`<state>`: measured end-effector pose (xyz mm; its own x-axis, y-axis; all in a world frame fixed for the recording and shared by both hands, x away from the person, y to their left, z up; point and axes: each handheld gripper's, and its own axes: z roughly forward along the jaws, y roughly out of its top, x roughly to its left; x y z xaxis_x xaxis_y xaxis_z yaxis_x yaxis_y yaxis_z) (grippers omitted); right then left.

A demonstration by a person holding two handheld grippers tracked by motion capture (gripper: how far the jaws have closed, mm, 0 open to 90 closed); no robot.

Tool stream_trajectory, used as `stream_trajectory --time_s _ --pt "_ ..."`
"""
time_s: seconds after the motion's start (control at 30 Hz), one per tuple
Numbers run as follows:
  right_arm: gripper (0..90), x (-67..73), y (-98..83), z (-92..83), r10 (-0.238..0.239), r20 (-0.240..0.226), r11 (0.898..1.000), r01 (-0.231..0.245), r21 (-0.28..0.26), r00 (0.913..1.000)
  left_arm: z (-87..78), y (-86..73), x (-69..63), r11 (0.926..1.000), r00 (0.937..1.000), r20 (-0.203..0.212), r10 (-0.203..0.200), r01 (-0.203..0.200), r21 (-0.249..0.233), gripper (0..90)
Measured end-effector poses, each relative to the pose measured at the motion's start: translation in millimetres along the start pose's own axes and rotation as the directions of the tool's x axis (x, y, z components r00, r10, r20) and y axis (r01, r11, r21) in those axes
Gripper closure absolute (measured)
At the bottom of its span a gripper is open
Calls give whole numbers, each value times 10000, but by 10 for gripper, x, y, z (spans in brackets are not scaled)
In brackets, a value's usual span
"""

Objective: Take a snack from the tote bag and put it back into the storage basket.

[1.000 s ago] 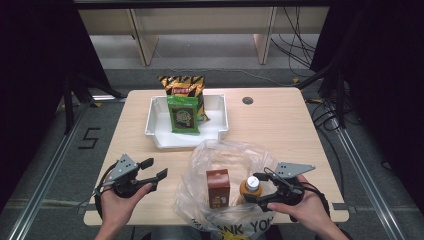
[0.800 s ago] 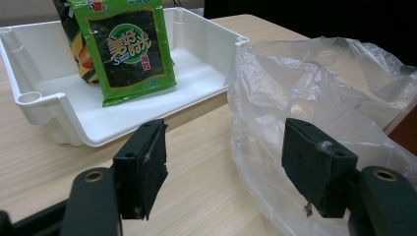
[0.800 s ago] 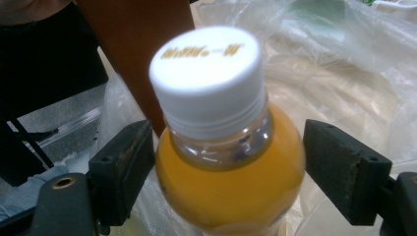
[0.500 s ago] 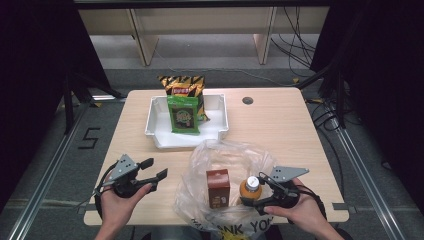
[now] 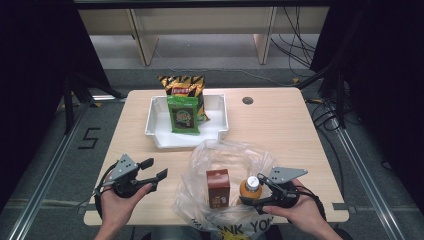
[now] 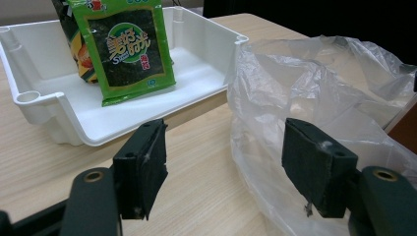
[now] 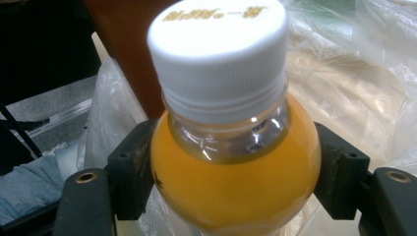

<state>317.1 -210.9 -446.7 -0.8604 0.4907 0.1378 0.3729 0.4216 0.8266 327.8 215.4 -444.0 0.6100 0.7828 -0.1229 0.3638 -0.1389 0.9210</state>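
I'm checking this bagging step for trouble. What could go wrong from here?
The right gripper has just been closing on the orange juice bottle, gripping its rounded shoulder, so it might slip. The brown carton stands close beside it and could tip. The loose plastic bag may snag.

The high view is looking forward and down over the table (image 5: 280,125). The left gripper view is sitting low, facing the tray (image 6: 206,44) and bag (image 6: 319,88) — both also appearing from above. The right gripper view is pressing close on the bottle (image 7: 231,147) — likewise shared.
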Motion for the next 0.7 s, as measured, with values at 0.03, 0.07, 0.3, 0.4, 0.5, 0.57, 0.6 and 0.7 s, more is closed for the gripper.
stream_trajectory --time_s 0.03,0.07,0.3,0.4,0.5,0.57,0.6,0.7 --pt "303 10 7 -6 74 22 10000 -74 24 10000 -1 1 0 10000 10000 2 12 -12 0 332" --pt "304 -4 12 -2 -334 156 9994 335 -73 9993 -1 0 0 10000 10000 -1 6 -6 1 332" --pt "310 2 64 -15 -25 2 9998 25 -177 10000 4 -4 4 10000 10000 -27 2 -2 24 332" --pt "311 26 104 -36 3 53 9998 -2 -212 10000 0 -5 8 10000 10000 -39 13 -13 24 332" --pt "311 -4 171 -67 -451 161 9978 458 -475 9989 -1 -5 13 10000 10000 -7 24 -24 3 332" --pt "311 20 217 -96 -103 206 9984 115 -556 9997 0 -5 12 10000 10000 -11 26 -26 -1 332" --pt "311 21 243 -112 -64 262 9983 80 -582 9996 2 -5 9 10000 10000 -7 7 -7 3 332" --pt "311 -13 326 -151 -289 468 9967 324 -740 9985 4 -5 3 10000 10000 0 -11 11 0 332"
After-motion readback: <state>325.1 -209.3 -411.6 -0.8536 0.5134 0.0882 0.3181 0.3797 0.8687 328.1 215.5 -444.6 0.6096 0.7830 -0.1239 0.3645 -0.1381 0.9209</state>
